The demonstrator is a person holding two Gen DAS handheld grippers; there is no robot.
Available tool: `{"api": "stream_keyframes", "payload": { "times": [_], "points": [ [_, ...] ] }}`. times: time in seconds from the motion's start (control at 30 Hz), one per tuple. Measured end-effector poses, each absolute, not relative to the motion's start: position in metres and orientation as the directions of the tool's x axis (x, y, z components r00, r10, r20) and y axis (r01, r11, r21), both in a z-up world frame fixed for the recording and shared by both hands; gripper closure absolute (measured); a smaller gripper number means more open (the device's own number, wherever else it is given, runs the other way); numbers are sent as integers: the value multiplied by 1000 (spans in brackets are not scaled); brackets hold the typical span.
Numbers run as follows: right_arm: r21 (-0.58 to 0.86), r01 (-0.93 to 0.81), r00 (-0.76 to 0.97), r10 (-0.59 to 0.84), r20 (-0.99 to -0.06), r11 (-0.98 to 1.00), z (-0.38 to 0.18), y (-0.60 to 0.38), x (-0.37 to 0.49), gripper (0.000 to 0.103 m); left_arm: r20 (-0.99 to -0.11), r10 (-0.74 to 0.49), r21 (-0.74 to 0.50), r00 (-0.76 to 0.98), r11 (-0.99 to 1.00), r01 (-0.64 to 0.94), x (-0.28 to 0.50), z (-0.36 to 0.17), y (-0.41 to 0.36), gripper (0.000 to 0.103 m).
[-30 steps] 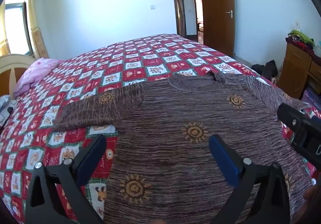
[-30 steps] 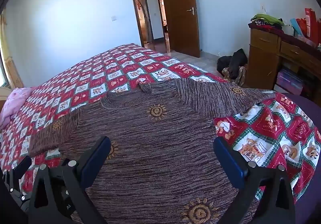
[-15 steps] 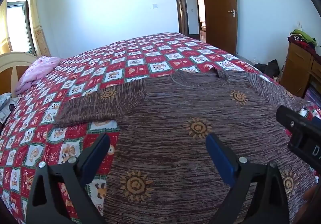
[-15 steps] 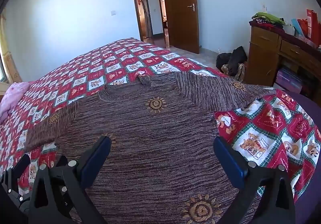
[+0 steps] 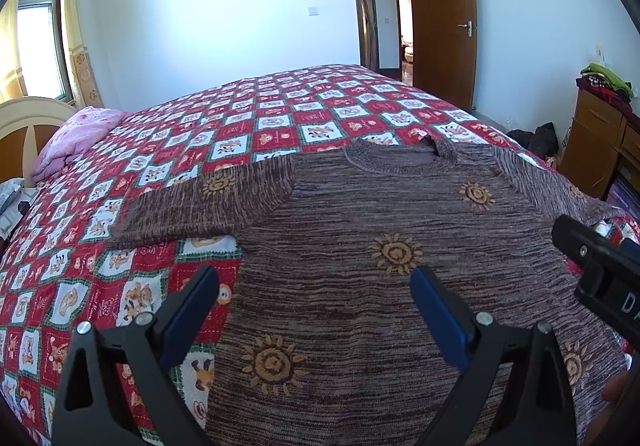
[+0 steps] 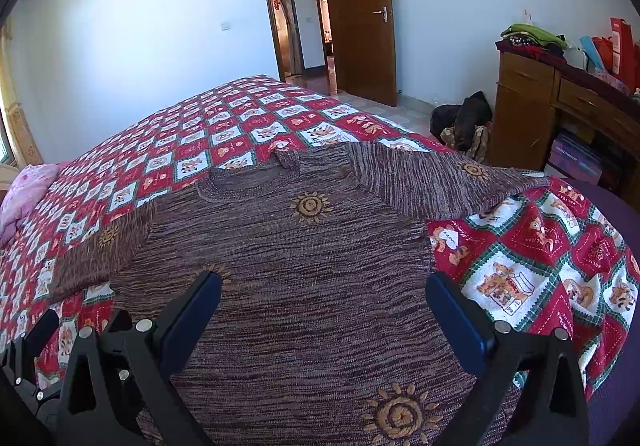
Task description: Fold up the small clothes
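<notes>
Both tools held wide open over a sweater spread flat on a bed.

The left tool (image 5: 314,310) is seen with its blue pads far apart and nothing gripped between them; it is held above the sweater's (image 5: 380,246) lower left part, and contact with the knit cannot be told. The right tool (image 6: 324,310) is likewise spread wide and empty, held over the sweater's (image 6: 304,278) lower right part. The brown sweater with sun motifs is laid face up, both sleeves stretched outward, collar away from the cameras. It is carried by a bed covered with a red checked quilt (image 5: 280,118). A pink pillow (image 5: 76,138) is seen near the headboard. A brown door (image 6: 360,18) is stood open in the far wall. Folded clothes (image 6: 532,36) are piled on a wooden dresser (image 6: 524,102) at the right.
</notes>
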State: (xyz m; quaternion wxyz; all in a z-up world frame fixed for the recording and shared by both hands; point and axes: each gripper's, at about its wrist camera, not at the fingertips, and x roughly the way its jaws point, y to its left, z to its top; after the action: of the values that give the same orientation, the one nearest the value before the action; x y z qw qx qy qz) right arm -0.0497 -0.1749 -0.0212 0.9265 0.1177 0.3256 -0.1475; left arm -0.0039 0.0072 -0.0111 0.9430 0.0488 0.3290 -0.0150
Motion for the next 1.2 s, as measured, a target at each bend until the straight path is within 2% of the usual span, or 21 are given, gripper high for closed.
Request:
{"api": "stream_keyframes", "payload": {
  "times": [1.2],
  "points": [
    [124,366,727,-200,-657,922,-27,-181,-51,1,-649,-36,27,760,997,71,-4,-12,9,5]
  ]
}}
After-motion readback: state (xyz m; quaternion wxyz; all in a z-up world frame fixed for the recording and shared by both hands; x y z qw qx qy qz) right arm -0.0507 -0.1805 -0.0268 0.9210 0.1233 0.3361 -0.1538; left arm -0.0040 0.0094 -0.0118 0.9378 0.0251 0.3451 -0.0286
